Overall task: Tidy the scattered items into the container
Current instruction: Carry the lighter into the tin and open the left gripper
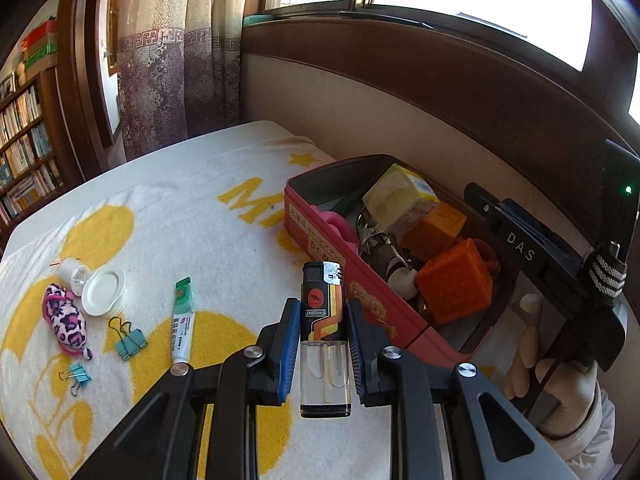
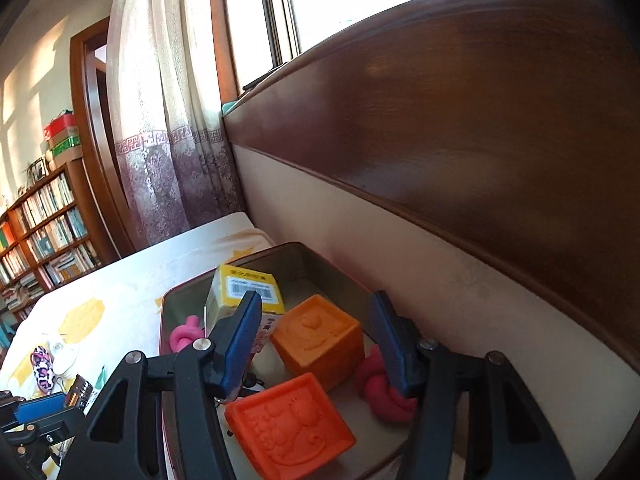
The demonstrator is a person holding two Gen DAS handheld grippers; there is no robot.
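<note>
My left gripper is shut on a black lighter with orange stripes and a clear base, held upright just left of the red tin. The tin holds a yellow box, two orange blocks and pink knotted pieces. In the right wrist view my right gripper hangs open over the tin, above an orange cube, gripping nothing. On the towel lie a white-green tube, two teal binder clips, a leopard plush and a white lid.
The tin stands against a cream-and-wood headboard at the right. A hand holds the right gripper's body beside the tin. Curtains and a bookshelf are beyond the bed's far edge.
</note>
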